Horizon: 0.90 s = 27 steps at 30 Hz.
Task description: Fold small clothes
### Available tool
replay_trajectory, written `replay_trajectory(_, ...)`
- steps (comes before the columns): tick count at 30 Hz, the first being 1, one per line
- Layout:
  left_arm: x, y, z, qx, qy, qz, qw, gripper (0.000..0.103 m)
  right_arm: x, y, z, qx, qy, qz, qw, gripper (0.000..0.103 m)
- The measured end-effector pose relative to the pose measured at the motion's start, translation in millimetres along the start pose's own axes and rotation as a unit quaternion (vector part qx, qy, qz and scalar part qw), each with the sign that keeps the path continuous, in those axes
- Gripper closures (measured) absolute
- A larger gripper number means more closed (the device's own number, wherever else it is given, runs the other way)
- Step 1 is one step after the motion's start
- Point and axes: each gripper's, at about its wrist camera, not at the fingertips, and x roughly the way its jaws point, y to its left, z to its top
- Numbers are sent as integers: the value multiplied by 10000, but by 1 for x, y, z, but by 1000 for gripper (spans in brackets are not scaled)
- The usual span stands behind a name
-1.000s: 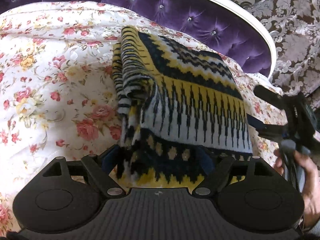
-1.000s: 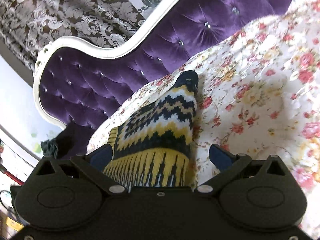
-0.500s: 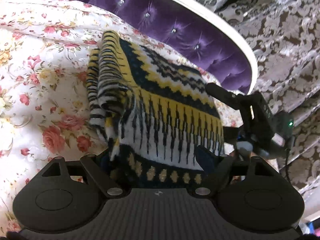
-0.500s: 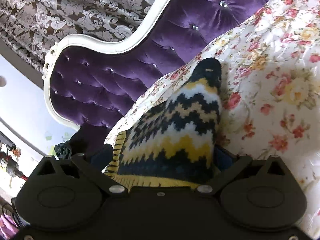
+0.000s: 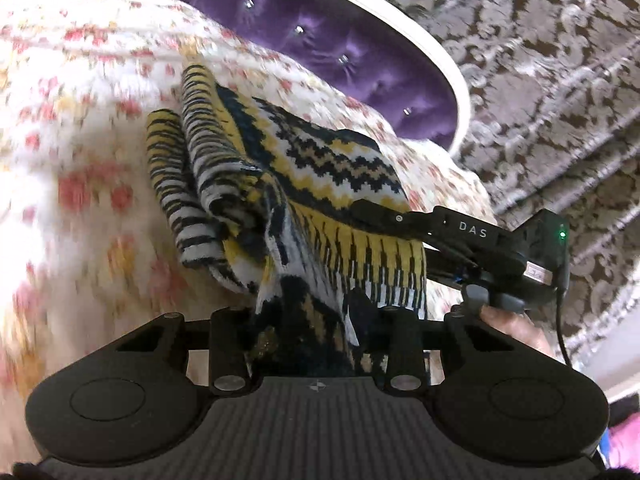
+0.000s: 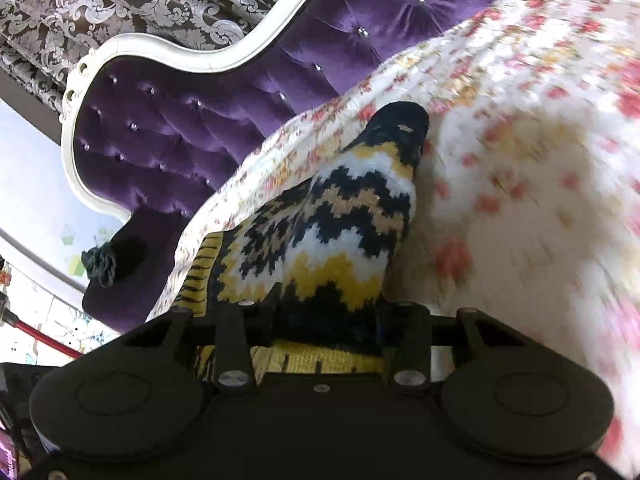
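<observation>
Knit garment [image 5: 320,184], zigzag bands of yellow, navy and white, lifted off the floral bedspread [image 5: 80,160] at its near edge. Left gripper [image 5: 316,320] jaws narrow, pinched on bunched dark hem. Left view alone shows right gripper [image 5: 384,216] side-on, 1 finger [image 5: 372,212] lying over the yellow fringe band. Right view [image 6: 328,312]: jaws narrow, clamped on the knit [image 6: 340,216]; only here, the tufted purple velvet headboard [image 6: 180,132] with its white scrolled frame in full.

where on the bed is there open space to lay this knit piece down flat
Free: the floral bedspread left of the knit garment, and its right side in the right wrist view. Crowded: the strip by the purple headboard, where the right tool grips the garment.
</observation>
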Motion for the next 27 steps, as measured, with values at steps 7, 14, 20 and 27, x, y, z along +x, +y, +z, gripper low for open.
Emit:
replay_trajectory(7, -36, -37, -79, 258, 389, -193, 9987, 67, -59, 2, -60, 147, 329, -135, 9993, 52)
replay_trajectory(14, -72, -65, -154, 577, 555, -235, 9965, 66, -107, 19, -125, -66, 640, -216, 9977, 51)
replay_trajectory(20, -87, -55, -193, 679, 204, 618, 9956, 61, -133, 36, -162, -518, 445, -570, 9960, 44)
replay_trajectory(27, -96, -72, -210, 928, -367, 1460, 9842, 46, -153, 59, -202, -1289, 56, -1517, 9800, 25)
